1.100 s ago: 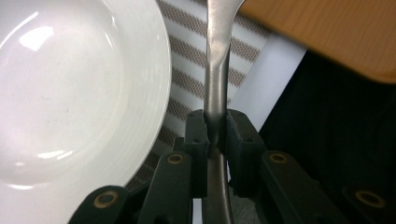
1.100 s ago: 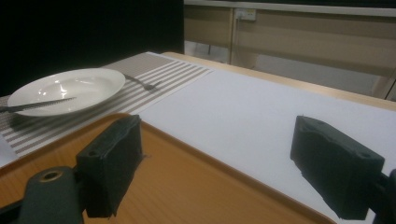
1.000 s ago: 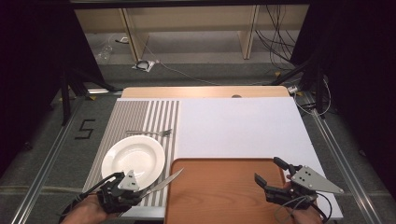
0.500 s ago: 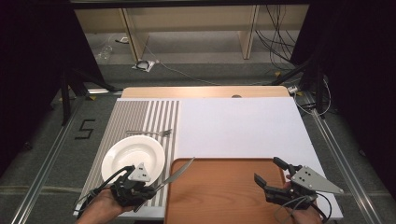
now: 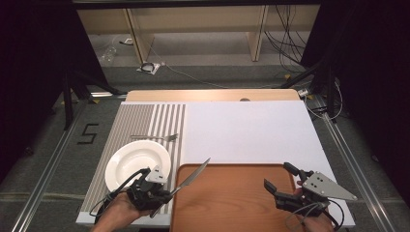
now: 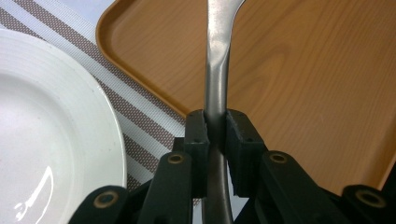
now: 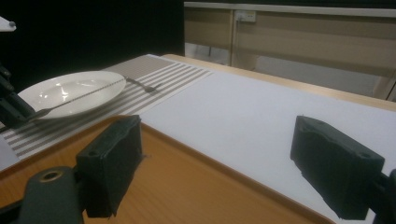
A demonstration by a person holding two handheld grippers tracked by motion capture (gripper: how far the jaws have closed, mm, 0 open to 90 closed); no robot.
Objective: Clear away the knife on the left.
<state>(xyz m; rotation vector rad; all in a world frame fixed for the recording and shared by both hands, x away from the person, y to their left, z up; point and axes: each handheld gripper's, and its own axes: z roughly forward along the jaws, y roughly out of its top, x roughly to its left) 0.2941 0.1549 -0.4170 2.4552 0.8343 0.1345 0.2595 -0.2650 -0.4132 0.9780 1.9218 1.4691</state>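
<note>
Knife [image 5: 191,176] found clamped by its handle in left gripper [image 5: 162,195], blade raised over near-left corner of tray [image 5: 241,203], long axis slanting away toward the mat's far right. Plate [image 5: 126,162] just left; fork [image 5: 157,137] beyond it. Right gripper [image 5: 280,181] noted wide, empty, well apart at tray's right.

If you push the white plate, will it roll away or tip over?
Probably neither. The white plate lies flat and wide on the striped mat, so it should slide rather than roll. Its shiny surface looks smooth, so it may be slippery to grip. It looks like ceramic, so it is likely stiff, a bit heavy, and could chip if knocked off the table edge.
</note>
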